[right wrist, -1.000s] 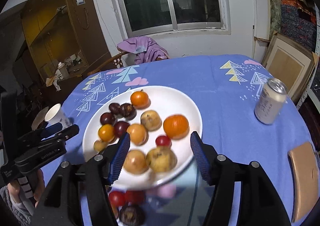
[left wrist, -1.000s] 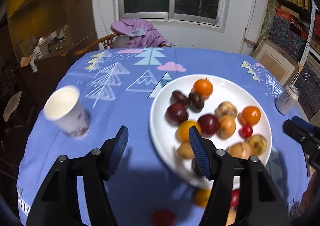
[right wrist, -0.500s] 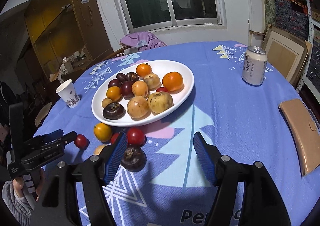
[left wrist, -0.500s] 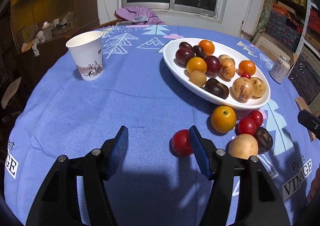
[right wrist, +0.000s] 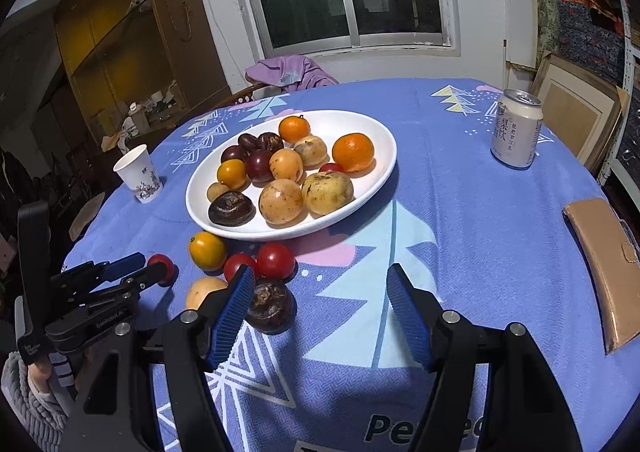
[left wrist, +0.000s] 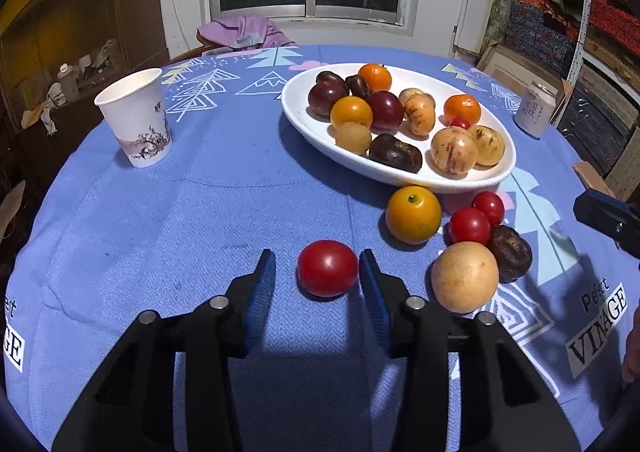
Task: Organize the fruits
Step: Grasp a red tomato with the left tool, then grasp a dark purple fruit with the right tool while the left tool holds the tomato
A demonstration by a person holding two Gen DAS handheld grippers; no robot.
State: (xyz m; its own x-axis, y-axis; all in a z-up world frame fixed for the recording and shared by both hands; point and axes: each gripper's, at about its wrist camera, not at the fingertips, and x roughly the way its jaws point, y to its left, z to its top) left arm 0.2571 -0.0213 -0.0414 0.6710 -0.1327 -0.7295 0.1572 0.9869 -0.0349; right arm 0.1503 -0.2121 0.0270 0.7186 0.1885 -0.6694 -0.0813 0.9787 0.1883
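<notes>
A white oval plate (left wrist: pixel 298 114) (right wrist: pixel 382 168) holds several fruits. Loose fruits lie in front of it: a red tomato (left wrist: pixel 327 268) (right wrist: pixel 162 264), an orange (left wrist: pixel 413 214), two small tomatoes (left wrist: pixel 470 225), a dark fruit (left wrist: pixel 510 253) (right wrist: pixel 269 306) and a pale round fruit (left wrist: pixel 465 277). My left gripper (left wrist: pixel 318 274) is open, its fingers on either side of the red tomato, not touching it. My right gripper (right wrist: pixel 320 292) is open and empty, low over the cloth, just right of the dark fruit.
A paper cup (left wrist: pixel 136 117) stands at the left. A drink can (right wrist: pixel 516 128) stands at the right, a tan wallet (right wrist: pixel 604 264) beyond it near the table edge. A chair with purple cloth (right wrist: pixel 286 72) is behind the blue-clothed table.
Both grippers have come down from above the plate to near the cloth. My left gripper has moved forward so that the red tomato now sits between its fingers.
</notes>
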